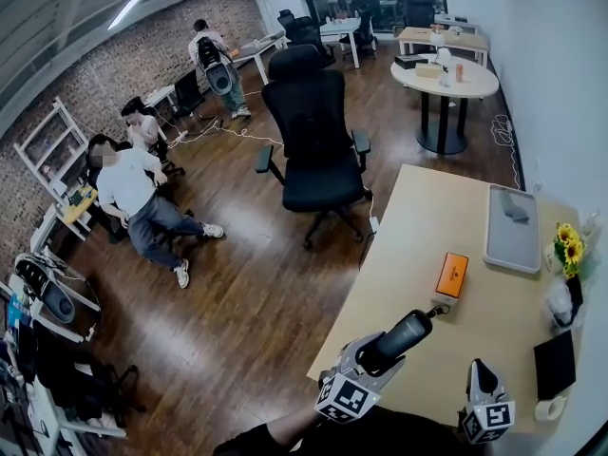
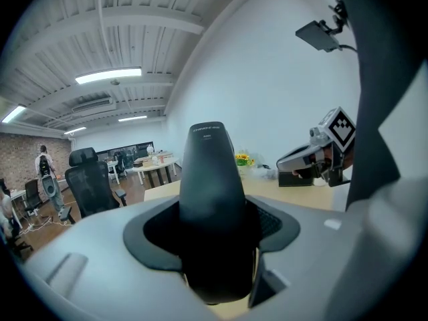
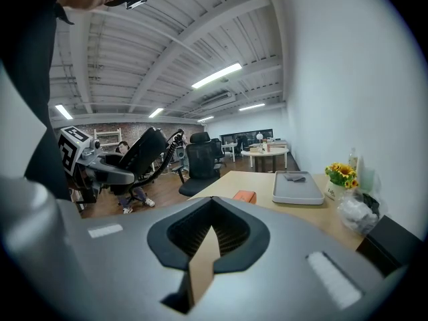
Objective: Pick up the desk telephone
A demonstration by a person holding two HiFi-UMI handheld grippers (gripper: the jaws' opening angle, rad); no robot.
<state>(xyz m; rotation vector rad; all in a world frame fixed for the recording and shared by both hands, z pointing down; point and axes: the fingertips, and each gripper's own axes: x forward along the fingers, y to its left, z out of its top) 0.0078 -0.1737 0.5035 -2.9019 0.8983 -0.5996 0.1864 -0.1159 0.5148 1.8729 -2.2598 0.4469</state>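
Note:
My left gripper (image 1: 380,351) is shut on the black telephone handset (image 1: 403,333), which it holds above the near part of the wooden desk (image 1: 418,245). The handset's coiled cord (image 1: 439,309) trails off its far end. In the left gripper view the handset (image 2: 210,192) stands up between the jaws and fills the middle. My right gripper (image 1: 481,370) hovers to the right over the desk, shut with nothing in it. The right gripper view shows the left gripper (image 3: 100,169) with the handset (image 3: 142,150) and cord (image 3: 175,139). I cannot make out the telephone's base.
On the desk lie an orange box (image 1: 452,274), a grey tray (image 1: 513,228), a sunflower pot (image 1: 568,247), a plastic bag (image 1: 559,302), a black box (image 1: 555,363) and a white mug (image 1: 549,408). A black office chair (image 1: 318,150) stands beyond the desk's left edge. People sit at the far left.

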